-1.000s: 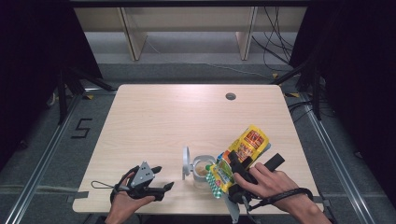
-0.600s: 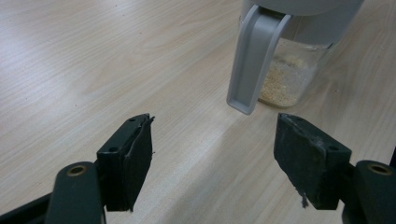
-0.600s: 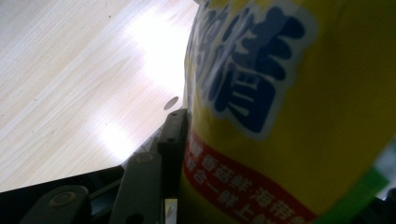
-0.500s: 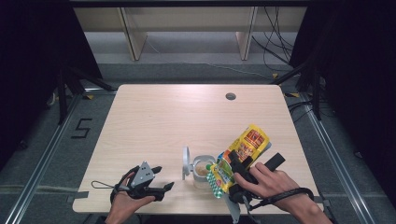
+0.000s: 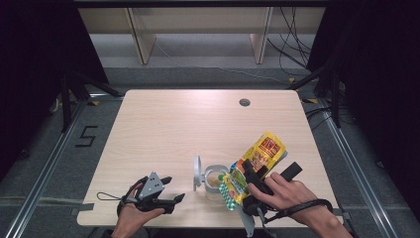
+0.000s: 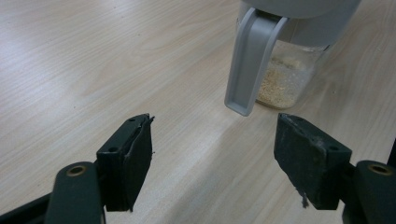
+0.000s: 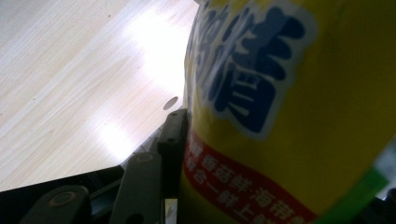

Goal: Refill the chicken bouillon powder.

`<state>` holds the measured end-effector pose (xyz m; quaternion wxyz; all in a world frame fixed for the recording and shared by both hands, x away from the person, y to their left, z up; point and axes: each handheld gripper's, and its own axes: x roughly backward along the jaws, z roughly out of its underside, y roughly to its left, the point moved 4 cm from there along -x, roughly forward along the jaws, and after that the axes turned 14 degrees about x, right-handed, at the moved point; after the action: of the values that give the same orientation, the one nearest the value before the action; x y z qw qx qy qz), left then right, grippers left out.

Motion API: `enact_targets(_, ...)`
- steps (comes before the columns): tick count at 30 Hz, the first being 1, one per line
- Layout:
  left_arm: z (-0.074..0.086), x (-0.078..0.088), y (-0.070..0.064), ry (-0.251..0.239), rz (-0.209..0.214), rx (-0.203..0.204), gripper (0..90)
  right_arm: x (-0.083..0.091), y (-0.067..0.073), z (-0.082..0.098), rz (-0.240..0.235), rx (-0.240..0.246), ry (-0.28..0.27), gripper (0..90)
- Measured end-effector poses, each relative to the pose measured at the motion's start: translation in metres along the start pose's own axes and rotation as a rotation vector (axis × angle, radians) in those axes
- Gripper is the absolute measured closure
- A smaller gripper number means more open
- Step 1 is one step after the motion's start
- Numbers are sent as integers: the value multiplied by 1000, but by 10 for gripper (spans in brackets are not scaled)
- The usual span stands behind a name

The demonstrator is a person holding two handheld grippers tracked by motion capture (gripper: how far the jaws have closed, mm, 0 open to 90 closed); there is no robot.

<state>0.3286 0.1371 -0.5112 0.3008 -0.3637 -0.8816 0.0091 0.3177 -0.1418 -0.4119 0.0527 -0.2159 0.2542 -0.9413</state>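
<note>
In the right gripper view the yellow bag (image 7: 289, 116) is covering one jaw entirely and running off the top, right and bottom edges, its print blurring at close range. In the left gripper view the top edge is cutting off the jar (image 6: 289, 70) above its hanging lid (image 6: 250, 65).

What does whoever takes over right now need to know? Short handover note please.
Right claw: shut on the yellow bag, tilted with its low end at the jar's mouth.
Left claw: open, nothing held, resting at the table's near edge, aimed at the jar.
Jar: upright, lid flipped open, some pale granules inside.
Done: lid open, bag at the mouth, some fill in.
Left: probably finish pouring, set the bag down, close the lid.
</note>
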Motion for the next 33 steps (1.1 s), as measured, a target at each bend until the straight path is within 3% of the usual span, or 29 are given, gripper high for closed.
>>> enact_targets(3,0,1,3,18,-21,-25,276,0,-1,0,4,6,-3,611)
enact_targets(4,-1,1,0,-3,-6,-3,276,0,-1,0,4,6,-2,611)
enact_targets(7,-1,0,0,-5,-5,-4,276,-1,-1,1,3,10,1,611)
enact_targets(10,-2,1,2,-3,-6,-32,276,-2,-1,0,6,13,-6,611)
enact_targets(11,-2,1,3,2,-11,-37,276,0,-1,1,-47,19,3,611)
enact_targets(12,-1,2,4,13,-16,-48,276,0,-2,1,-42,25,10,611)
enact_targets(20,0,-1,0,-4,1,5,276,0,-1,-1,-51,31,7,611)
enact_targets(33,0,1,0,-4,-6,-2,276,-2,-2,-1,-54,48,15,613)
